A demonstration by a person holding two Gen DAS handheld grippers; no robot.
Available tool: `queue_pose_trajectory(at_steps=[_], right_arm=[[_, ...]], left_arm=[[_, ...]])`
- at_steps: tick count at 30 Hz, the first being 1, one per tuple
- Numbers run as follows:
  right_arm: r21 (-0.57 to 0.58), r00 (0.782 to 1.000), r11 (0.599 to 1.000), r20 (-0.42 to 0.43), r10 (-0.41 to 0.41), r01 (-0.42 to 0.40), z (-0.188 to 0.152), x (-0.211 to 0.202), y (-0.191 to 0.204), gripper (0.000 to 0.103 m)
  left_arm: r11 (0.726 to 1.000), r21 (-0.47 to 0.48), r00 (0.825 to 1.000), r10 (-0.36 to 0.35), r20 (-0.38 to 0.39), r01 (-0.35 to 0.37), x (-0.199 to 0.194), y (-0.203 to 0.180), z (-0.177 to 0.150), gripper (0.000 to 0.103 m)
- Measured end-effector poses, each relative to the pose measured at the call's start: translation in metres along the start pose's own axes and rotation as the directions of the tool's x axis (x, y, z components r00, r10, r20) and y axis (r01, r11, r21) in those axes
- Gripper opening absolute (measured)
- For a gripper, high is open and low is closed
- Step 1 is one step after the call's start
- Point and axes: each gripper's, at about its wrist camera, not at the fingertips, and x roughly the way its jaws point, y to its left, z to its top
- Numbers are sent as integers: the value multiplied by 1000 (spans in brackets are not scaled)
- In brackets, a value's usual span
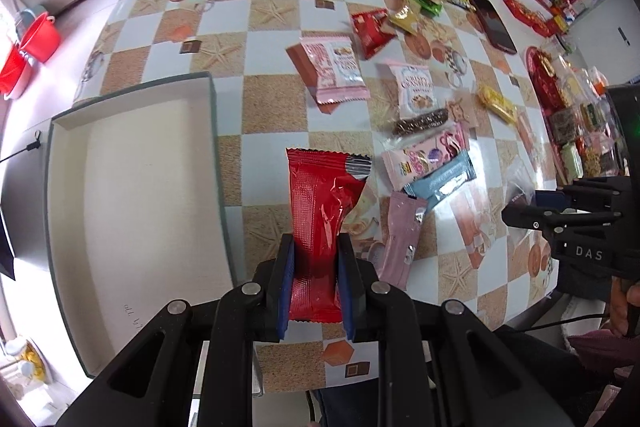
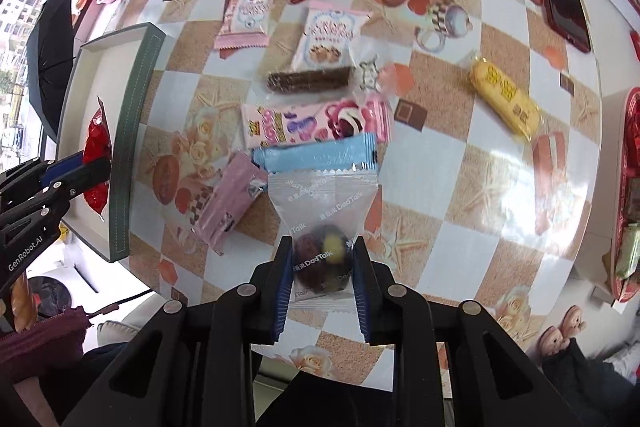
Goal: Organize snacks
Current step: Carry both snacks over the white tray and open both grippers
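Note:
My left gripper (image 1: 316,259) is shut on a red snack packet (image 1: 322,215) and holds it above the table, just right of an open white box (image 1: 132,195) with a dark green rim. My right gripper (image 2: 323,259) is shut on a clear DadTalk snack packet (image 2: 324,223) with a dark round snack inside, held above the table's near edge. In the right wrist view the left gripper (image 2: 86,167) with the red packet (image 2: 96,147) is at the box (image 2: 132,131). Several loose snack packets lie on the checked tablecloth (image 1: 272,99).
Pink (image 2: 316,121), blue (image 2: 316,155) and mauve (image 2: 228,203) packets lie just ahead of my right gripper. A yellow packet (image 2: 504,99), a dark phone (image 2: 566,7) and a red tray (image 2: 630,195) are to the right. Red buckets (image 1: 38,35) stand on the floor.

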Motion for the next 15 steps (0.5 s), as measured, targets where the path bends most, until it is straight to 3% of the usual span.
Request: queue_pose_trajectory(at_steps=[10,15], right_arm=[[-110,1000,994,25,-17,20,25,-10,38,29],[-214,999,976,33,-20,27,46,-16,78,29]], left_arm=[[996,-88,998,2,61,3,-16,32,-3,22],[985,-171,996,28,90,-13,-24,60,-11,22]])
